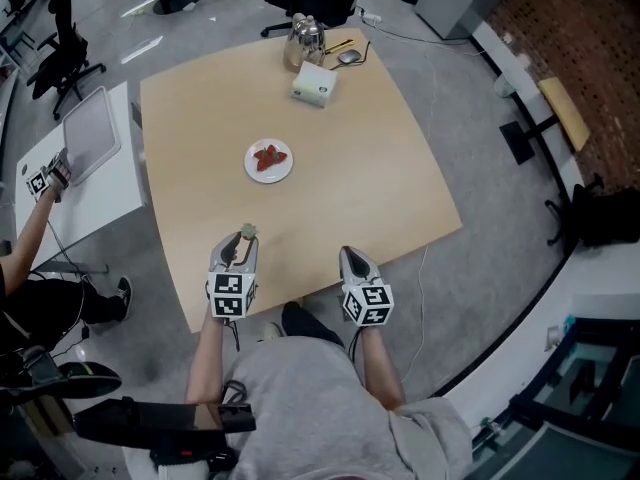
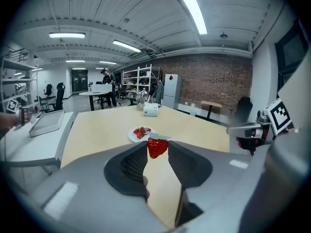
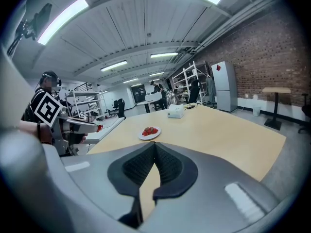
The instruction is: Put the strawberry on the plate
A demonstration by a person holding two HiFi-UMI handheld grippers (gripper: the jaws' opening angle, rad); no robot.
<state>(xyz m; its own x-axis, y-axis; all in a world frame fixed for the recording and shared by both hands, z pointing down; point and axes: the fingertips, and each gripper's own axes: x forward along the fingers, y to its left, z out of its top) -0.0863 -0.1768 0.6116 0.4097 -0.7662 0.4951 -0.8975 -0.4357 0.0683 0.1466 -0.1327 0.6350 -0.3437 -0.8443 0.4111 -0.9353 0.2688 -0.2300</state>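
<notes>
A white plate (image 1: 269, 174) (image 2: 132, 137) (image 3: 149, 137) with strawberries on it sits in the middle of the light wooden table (image 1: 340, 188). My left gripper (image 1: 246, 236) (image 2: 158, 147) is over the table's near edge, shut on a red strawberry (image 2: 157, 146) with a green leaf cap (image 1: 248, 231); the berry is pinched at the jaw tips. My right gripper (image 1: 349, 255) (image 3: 153, 143) is beside it at the near edge, shut with nothing between its jaws.
At the table's far side stand a white box (image 1: 314, 85), a metal kettle (image 1: 304, 40) and small items. A white side table with a grey tray (image 1: 92, 132) is to the left, where another person's hand holds a marked gripper (image 1: 45, 179). Office chairs stand beyond.
</notes>
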